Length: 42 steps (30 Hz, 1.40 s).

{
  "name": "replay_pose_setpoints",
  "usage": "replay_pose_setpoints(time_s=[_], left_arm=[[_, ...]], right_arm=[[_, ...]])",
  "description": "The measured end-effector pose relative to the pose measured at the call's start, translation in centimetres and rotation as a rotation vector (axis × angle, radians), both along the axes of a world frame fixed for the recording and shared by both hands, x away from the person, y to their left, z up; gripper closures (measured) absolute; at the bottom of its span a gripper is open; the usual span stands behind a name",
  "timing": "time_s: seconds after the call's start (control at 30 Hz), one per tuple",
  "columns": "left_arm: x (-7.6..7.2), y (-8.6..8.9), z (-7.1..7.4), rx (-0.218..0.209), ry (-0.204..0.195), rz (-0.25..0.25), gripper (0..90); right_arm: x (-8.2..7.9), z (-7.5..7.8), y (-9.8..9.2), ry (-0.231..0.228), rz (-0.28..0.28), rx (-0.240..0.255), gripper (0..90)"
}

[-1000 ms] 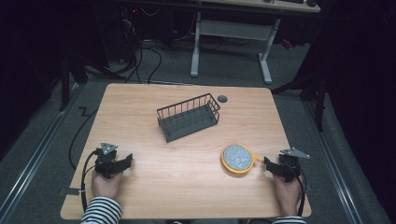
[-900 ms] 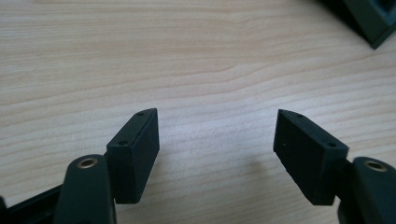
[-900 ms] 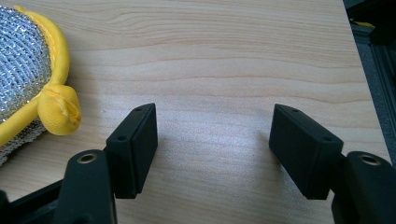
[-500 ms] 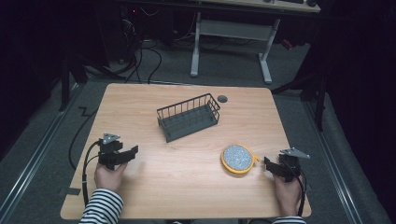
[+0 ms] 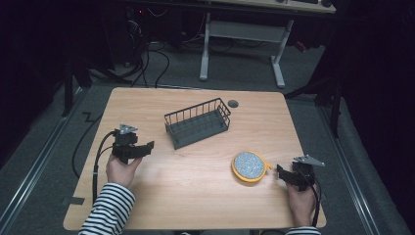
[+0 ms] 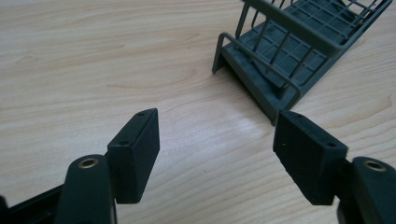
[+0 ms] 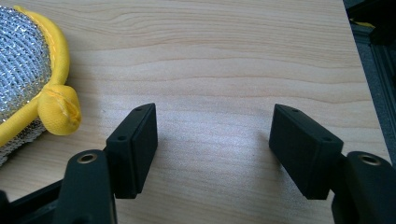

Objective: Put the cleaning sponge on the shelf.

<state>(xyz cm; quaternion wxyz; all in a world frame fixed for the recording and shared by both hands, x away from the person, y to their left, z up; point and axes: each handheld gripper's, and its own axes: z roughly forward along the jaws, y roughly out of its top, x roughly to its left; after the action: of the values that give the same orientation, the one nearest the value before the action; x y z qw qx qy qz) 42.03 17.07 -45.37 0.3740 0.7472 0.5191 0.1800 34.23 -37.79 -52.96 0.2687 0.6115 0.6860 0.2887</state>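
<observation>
Right tool (image 5: 283,173): jaws spread wide, nothing between them, resting low at the near right of the bench (image 5: 195,205). In the right gripper view the tool (image 7: 212,149) has bare wood between its pads, and the yellow-rimmed scouring pad (image 7: 25,79) lies off to the left of its left jaw, apart from it; the pad's small fabric loop (image 7: 58,109) is the part nearest that jaw. In the high view the scouring pad (image 5: 249,165) sits just beside this tool, on the side towards the middle of the bench. It is round, so it has no long axis to line up with; the loop points towards the tool. The right hand is plainly the nearer one.

Left tool (image 5: 142,147): jaws likewise wide open and empty, held above the near left of the bench. In the left gripper view the tool (image 6: 215,144) looks towards the near corner of the wire basket (image 6: 289,51), which lies ahead and to the right, not touching. The wire basket (image 5: 198,122) stands at mid-bench, its long axis running diagonally, well apart from the pad.

Judgement: the coming move turns on the right tool shifting leftward to bring the pad's rim or loop between its jaws.

Change noted: against the picture of one second ago, the left tool has risen and advanced towards the basket; the right tool, pad and basket are unmoved.
</observation>
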Motion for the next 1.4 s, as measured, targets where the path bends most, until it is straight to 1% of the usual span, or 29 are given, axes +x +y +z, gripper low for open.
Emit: replay_pose_setpoints(time_s=[0.1, 0.13, 0.2, 0.23, 0.27, 0.3, 0.37, 0.43, 0.47, 0.6, 0.73, 0.77, 0.8, 0.83, 0.87, 0.93, 1.0, 1.03, 1.07, 1.1, 1.13, 1.17, 1.2, 1.27, 1.3, 1.37, 1.4], left_arm=[[0.4, -0.3, 0.4, 0.005, -0.003, -0.004, 32.7], [0.8, -0.6, 0.8, -0.004, -0.003, -0.009, 33.6], [1.2, -1.0, 1.3, 0.001, -0.003, -0.016, 33.9], [1.2, -1.0, 1.3, 0.001, -0.003, -0.016, 34.4], [1.6, -1.4, 1.8, 0.003, -0.007, -0.028, 35.9], [1.6, -1.4, 1.8, 0.003, -0.007, -0.028, 36.6], [2.4, -2.1, 2.5, 0.016, -0.007, -0.045, 37.9], [3.0, -2.6, 2.9, 0.023, -0.009, -0.052, 38.1], [3.0, -2.6, 2.9, 0.023, -0.009, -0.052, 38.1], [4.5, -3.8, 4.1, 0.044, -0.016, -0.066, 37.9], [5.8, -4.7, 4.7, 0.053, -0.011, -0.059, 38.2], [5.8, -4.7, 4.7, 0.053, -0.011, -0.059, 38.2], [6.5, -5.2, 4.9, 0.072, -0.006, -0.061, 38.2], [6.5, -5.2, 4.9, 0.072, -0.006, -0.061, 38.5], [7.1, -5.7, 4.9, 0.083, 0.004, -0.060, 38.5], [7.7, -6.1, 4.8, 0.102, 0.017, -0.065, 38.5], [8.2, -6.4, 4.5, 0.099, 0.023, -0.064, 39.1], [8.2, -6.4, 4.5, 0.099, 0.023, -0.064, 39.2], [8.8, -6.7, 4.1, 0.130, 0.040, -0.062, 39.2], [8.8, -6.7, 4.1, 0.130, 0.040, -0.062, 39.6], [9.3, -6.9, 3.6, 0.146, 0.055, -0.061, 39.9], [9.3, -6.9, 3.6, 0.146, 0.055, -0.061, 40.2], [9.9, -6.9, 3.2, 0.137, 0.069, -0.059, 40.8], [10.2, -6.8, 3.0, 0.131, 0.077, -0.055, 41.7], [10.5, -6.9, 2.8, 0.137, 0.075, -0.042, 42.0], [10.6, -6.9, 2.7, 0.138, 0.075, -0.039, 42.7], [10.7, -7.0, 2.5, 0.149, 0.070, -0.041, 43.2]], right_arm=[[0.0, 0.0, 0.0, 0.000, 0.000, 0.000, 32.6], [0.0, 0.0, 0.0, 0.000, 0.000, 0.000, 32.6], [0.0, 0.0, 0.0, 0.000, 0.000, 0.000, 32.6], [0.0, 0.0, 0.0, 0.000, 0.000, 0.000, 32.6], [0.0, 0.0, 0.0, -0.001, 0.001, -0.001, 32.6], [0.0, 0.0, 0.0, -0.001, 0.001, -0.001, 32.6], [0.0, 0.0, 0.0, -0.001, -0.001, 0.000, 32.6], [0.0, 0.0, 0.0, -0.002, 0.000, -0.002, 32.6], [0.0, 0.0, 0.0, -0.002, 0.000, -0.002, 32.6], [0.0, 0.0, 0.0, 0.000, 0.000, -0.003, 32.6], [0.0, 0.0, 0.0, -0.001, -0.001, -0.001, 32.6], [0.0, 0.0, 0.0, -0.001, -0.001, -0.001, 32.6], [0.0, 0.0, 0.0, -0.002, 0.000, -0.002, 32.6], [0.0, 0.0, 0.0, -0.002, 0.000, -0.002, 32.6], [0.0, 0.0, 0.0, -0.001, -0.001, 0.000, 32.6], [0.0, 0.0, 0.0, -0.002, 0.000, -0.002, 32.6], [0.0, 0.0, 0.0, -0.001, -0.001, -0.001, 32.6], [0.0, 0.0, 0.0, -0.001, -0.001, -0.001, 32.6], [0.0, 0.0, 0.0, -0.002, 0.001, -0.002, 32.4], [0.0, 0.0, 0.0, -0.002, 0.001, -0.002, 32.4], [0.0, 0.0, 0.0, -0.001, 0.002, -0.003, 32.5], [0.0, 0.0, 0.0, -0.001, 0.002, -0.003, 32.5], [0.0, 0.0, 0.0, 0.000, 0.005, -0.003, 32.5], [0.0, 0.0, 0.0, 0.000, 0.005, -0.003, 32.5], [0.0, 0.0, 0.0, 0.000, 0.005, -0.003, 32.5], [0.0, 0.0, 0.0, 0.000, 0.005, -0.003, 32.4], [0.0, 0.0, 0.0, 0.000, 0.005, -0.003, 32.5]])
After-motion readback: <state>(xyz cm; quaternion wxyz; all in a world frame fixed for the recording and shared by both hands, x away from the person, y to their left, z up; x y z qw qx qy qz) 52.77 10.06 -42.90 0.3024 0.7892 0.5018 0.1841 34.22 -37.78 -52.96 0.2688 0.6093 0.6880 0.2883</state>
